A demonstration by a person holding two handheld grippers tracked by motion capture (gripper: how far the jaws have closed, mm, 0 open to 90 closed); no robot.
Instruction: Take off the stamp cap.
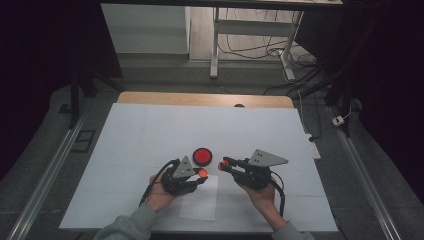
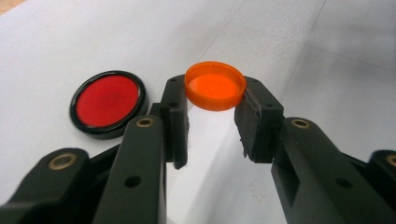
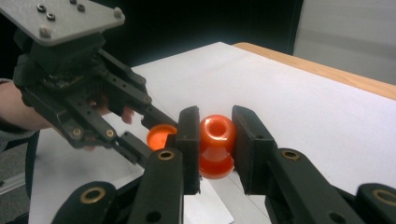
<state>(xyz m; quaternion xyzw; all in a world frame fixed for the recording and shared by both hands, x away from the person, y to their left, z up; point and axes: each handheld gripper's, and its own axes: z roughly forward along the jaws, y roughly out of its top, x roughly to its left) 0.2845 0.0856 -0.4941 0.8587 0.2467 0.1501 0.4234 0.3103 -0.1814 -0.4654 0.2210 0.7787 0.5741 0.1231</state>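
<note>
Mating step under way: bringing a shallow round orange plastic cap (image 2: 215, 86) toward a small glossy orange plastic bottle (image 3: 216, 145), both held above the white-covered table (image 1: 140, 135). Left gripper (image 1: 200, 175) clenching its fingers (image 2: 175, 116) on the cap's rim, hollow side facing up toward its camera. Right gripper (image 1: 225, 165) grasping the bottle by its narrow waist between both fingers (image 3: 189, 140), round mouth pointing toward the other hand. Hovering close together in the high view, tips near but apart, cap not yet seated. Lying flat on the table just behind the grippers, a round red disc with a black rim (image 1: 202, 156). Probably calling next for turning the cap's open side to face the bottle's mouth, lining up both axes, then pressing or twisting on while keeping both grips firm.
</note>
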